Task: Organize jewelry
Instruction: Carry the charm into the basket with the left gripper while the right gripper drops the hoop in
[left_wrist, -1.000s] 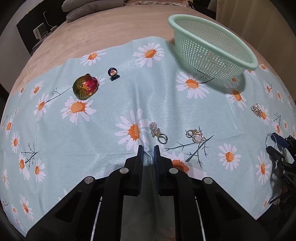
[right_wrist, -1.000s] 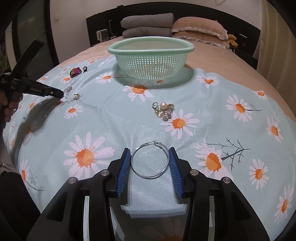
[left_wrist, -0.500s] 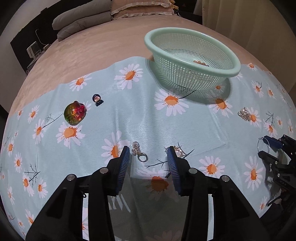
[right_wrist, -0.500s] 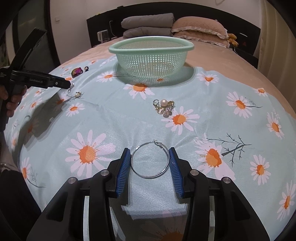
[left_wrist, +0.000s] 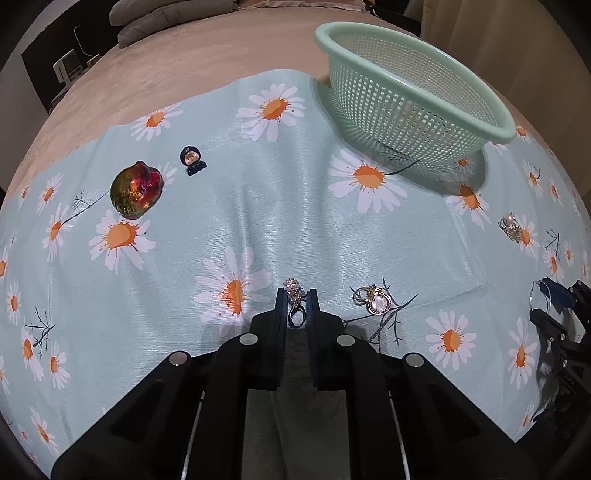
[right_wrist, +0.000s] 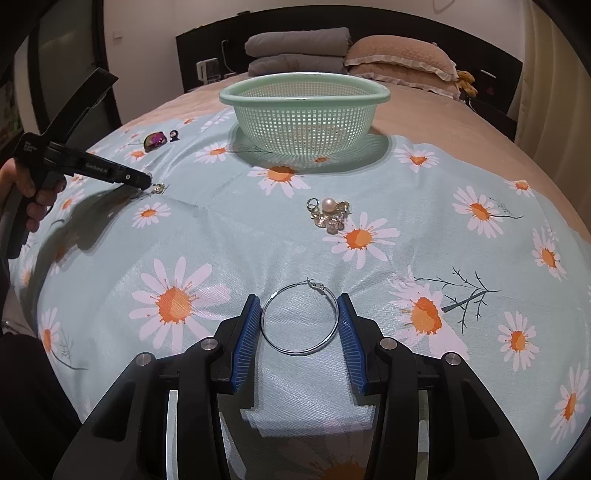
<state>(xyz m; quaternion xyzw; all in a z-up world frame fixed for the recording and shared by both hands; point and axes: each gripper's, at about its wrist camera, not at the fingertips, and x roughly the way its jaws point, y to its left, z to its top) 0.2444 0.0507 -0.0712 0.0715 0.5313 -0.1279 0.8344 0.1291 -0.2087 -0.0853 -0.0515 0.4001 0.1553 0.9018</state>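
Note:
My left gripper (left_wrist: 296, 308) is shut on a crystal earring (left_wrist: 294, 291) with a ring end, low on the daisy cloth. A gold earring with a pale stone (left_wrist: 373, 299) lies just to its right. My right gripper (right_wrist: 300, 321) is shut on a large silver hoop earring (right_wrist: 300, 318), its pads touching both sides of the hoop. A pearl and crystal cluster (right_wrist: 330, 216) lies ahead of it. The green mesh basket (right_wrist: 304, 96) stands at the far side, also in the left wrist view (left_wrist: 413, 92).
An iridescent red-green ornament (left_wrist: 136, 189) and a small dark figurine (left_wrist: 191, 161) lie at the far left of the cloth. The left gripper shows in the right wrist view (right_wrist: 146, 181), held by a hand. Pillows lie at the bed head.
My left gripper opened, moved forward around the crystal earring, then shut on it. My right gripper stayed still on the hoop.

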